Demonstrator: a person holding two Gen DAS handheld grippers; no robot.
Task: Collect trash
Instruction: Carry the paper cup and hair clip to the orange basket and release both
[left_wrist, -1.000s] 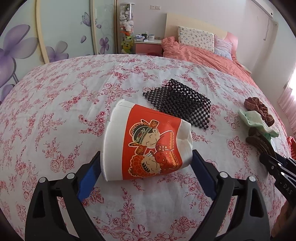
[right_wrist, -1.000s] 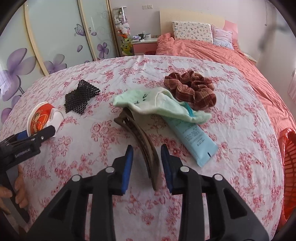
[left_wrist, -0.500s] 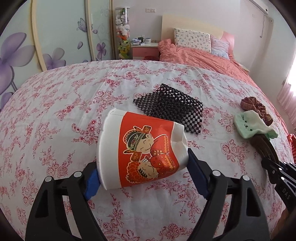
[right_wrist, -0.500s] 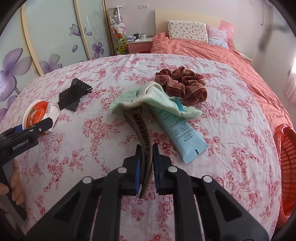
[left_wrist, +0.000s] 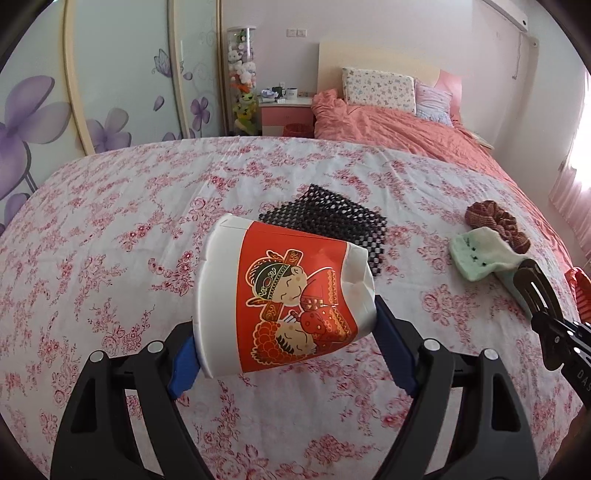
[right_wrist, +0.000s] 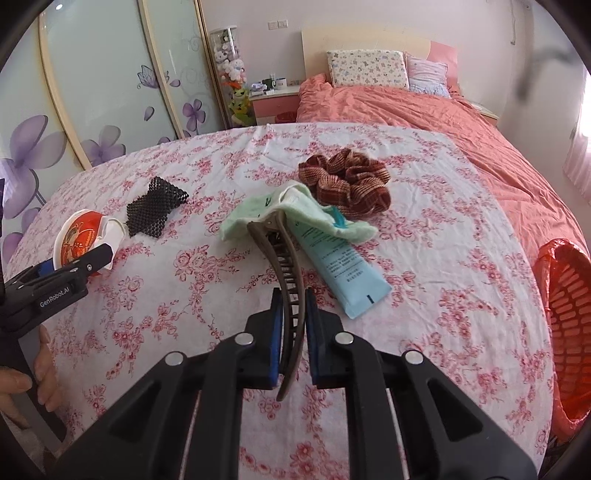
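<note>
A dented red-and-white paper cup (left_wrist: 280, 295) lies on its side between the blue pads of my left gripper (left_wrist: 286, 354), which is shut on it and holds it just above the floral sheet. From the right wrist view the same cup (right_wrist: 77, 236) shows at the far left in that gripper (right_wrist: 92, 258). My right gripper (right_wrist: 293, 299) is shut on the near end of a long brown hair clip (right_wrist: 288, 266). The clip's far end sits under a pale green cloth (right_wrist: 258, 214).
A blue tube (right_wrist: 343, 266) lies right of the clip, with a brown scrunchie (right_wrist: 347, 181) behind it. A black mesh mat (left_wrist: 332, 218) lies beyond the cup. An orange basket with a red bag (right_wrist: 565, 314) stands off the bed's right edge. A hand (right_wrist: 14, 384) shows at lower left.
The left jaws closed onto the cup and raised it off the sheet. The right jaws closed onto the hair clip and drew it slightly back and up.
</note>
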